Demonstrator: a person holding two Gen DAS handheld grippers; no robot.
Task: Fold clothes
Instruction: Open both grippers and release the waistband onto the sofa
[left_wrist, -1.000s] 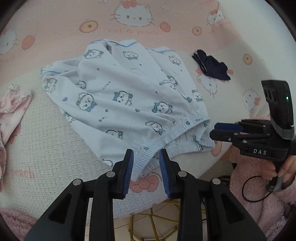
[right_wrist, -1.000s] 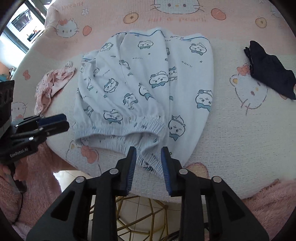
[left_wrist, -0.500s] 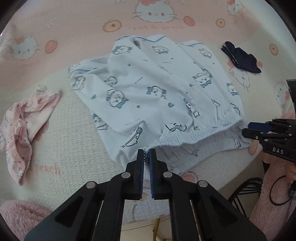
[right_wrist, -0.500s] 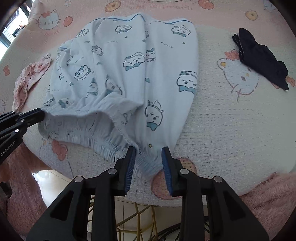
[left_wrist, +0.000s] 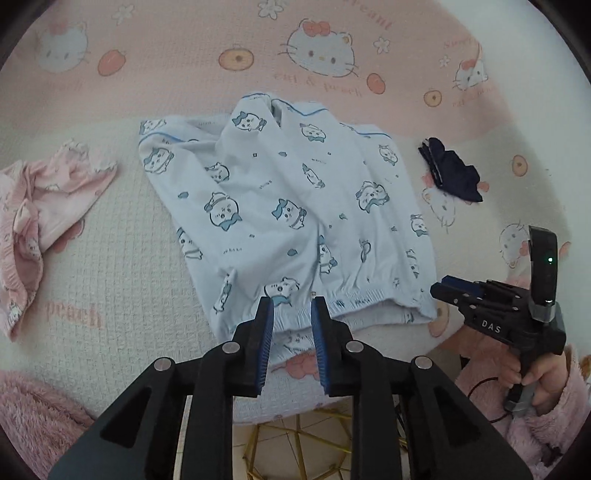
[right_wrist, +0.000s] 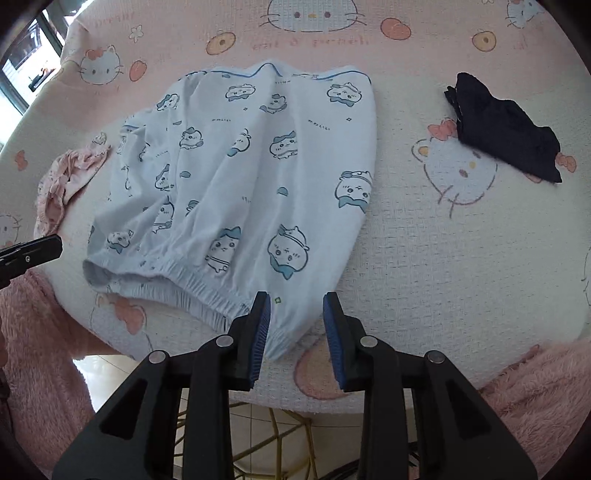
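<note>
Light blue shorts with a cartoon print lie spread on the Hello Kitty cloth, elastic waistband toward me. My left gripper is open at the waistband's near edge, left of middle, and grips nothing. In the right wrist view the shorts lie the same way. There my right gripper is open, with the waistband's right corner lying loose between its fingers. The right gripper also shows side-on at the shorts' right end, held by a hand. The left gripper's tip pokes in from the left edge.
A crumpled pink garment lies left of the shorts, and a dark navy garment lies to their right. The covered table ends just in front of the grippers, with gold legs and tiled floor below. Pink fluffy sleeves flank both sides.
My left gripper, shut on the waistband half a second ago, has opened and let it go. The waistband now lies flatter. The right gripper has opened wider.
</note>
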